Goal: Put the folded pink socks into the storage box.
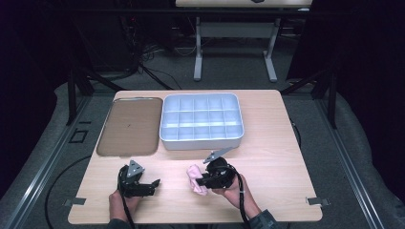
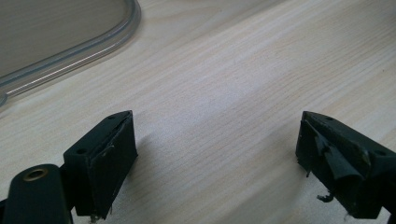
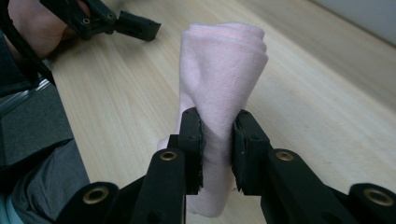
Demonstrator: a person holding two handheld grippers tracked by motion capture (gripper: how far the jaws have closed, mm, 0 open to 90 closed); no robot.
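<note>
A folded pink cloth [image 3: 224,79] is pinched upright between the jaws of my right gripper [image 3: 217,140], just above the wooden table. From above, the pink cloth [image 1: 196,178] lies near the table's front middle with my right gripper [image 1: 206,181] shut on it. My left gripper [image 1: 152,183] rests low at the front left, jaws wide apart. Its own view has only bare wood between the fingertips of my left gripper [image 2: 215,149].
A grey divided organizer tray [image 1: 200,141] stands at the back centre of the table. A flat brown lid [image 1: 129,126] lies to its left, and the lid's clear rim [image 2: 70,51] runs across the upper left of the left gripper view. A second table stands beyond.
</note>
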